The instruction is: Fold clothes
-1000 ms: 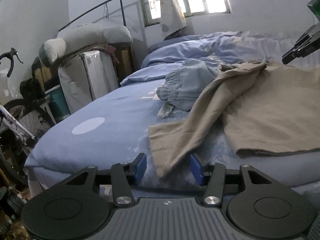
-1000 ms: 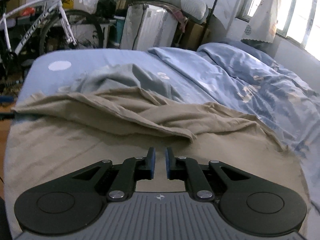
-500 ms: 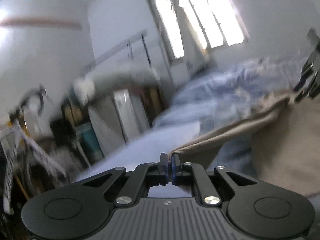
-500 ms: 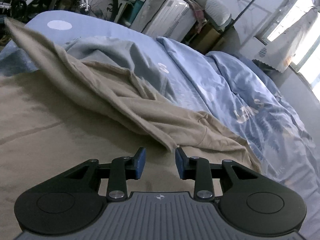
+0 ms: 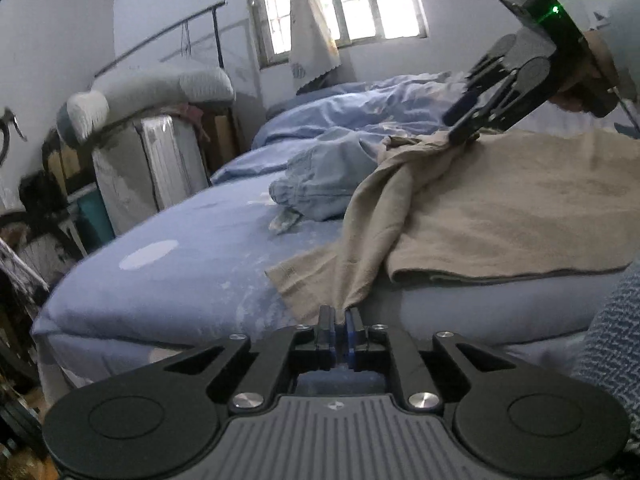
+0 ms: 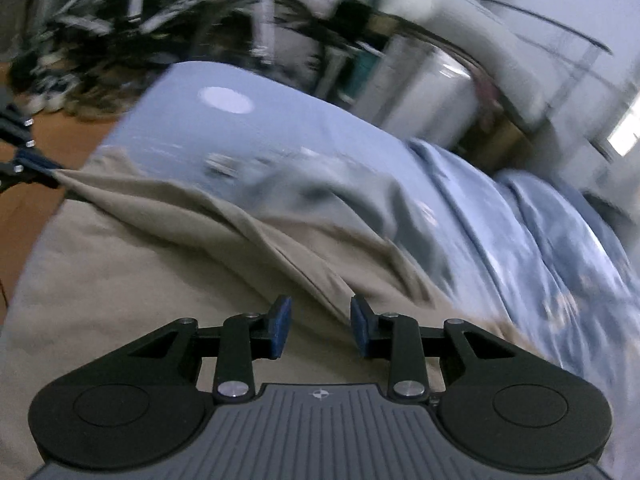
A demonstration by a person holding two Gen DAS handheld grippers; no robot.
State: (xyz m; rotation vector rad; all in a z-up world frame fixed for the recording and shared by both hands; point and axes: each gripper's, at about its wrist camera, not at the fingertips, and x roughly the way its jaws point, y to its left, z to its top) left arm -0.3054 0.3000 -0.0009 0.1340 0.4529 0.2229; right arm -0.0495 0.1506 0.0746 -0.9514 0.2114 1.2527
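Observation:
A beige garment [image 5: 500, 208] lies spread on the blue bed [image 5: 180, 264], one sleeve trailing to the near edge. My left gripper [image 5: 339, 320] pinches that sleeve's tip; its jaws are opening slightly with the cloth still pressed between the pads. In the right wrist view the left gripper [image 6: 24, 160] shows at the left edge, the beige garment [image 6: 120, 280] stretched from it. My right gripper [image 6: 318, 316] stands open over a ridge of the beige cloth, which runs between its fingers without being clamped. From the left wrist view, the right gripper [image 5: 460, 124] touches the garment's far corner.
A crumpled blue-grey garment [image 5: 324, 176] lies beyond the beige one. A rumpled blue duvet [image 5: 360, 108] fills the far bed below the window [image 5: 340, 0]. A plastic-wrapped box [image 5: 140, 168] and a bicycle [image 6: 160, 20] stand beside the bed.
My left gripper shut on the beige sleeve tip and pulled it toward the bed's near edge. The right gripper opened, rolled and shifted across the cloth toward the fold.

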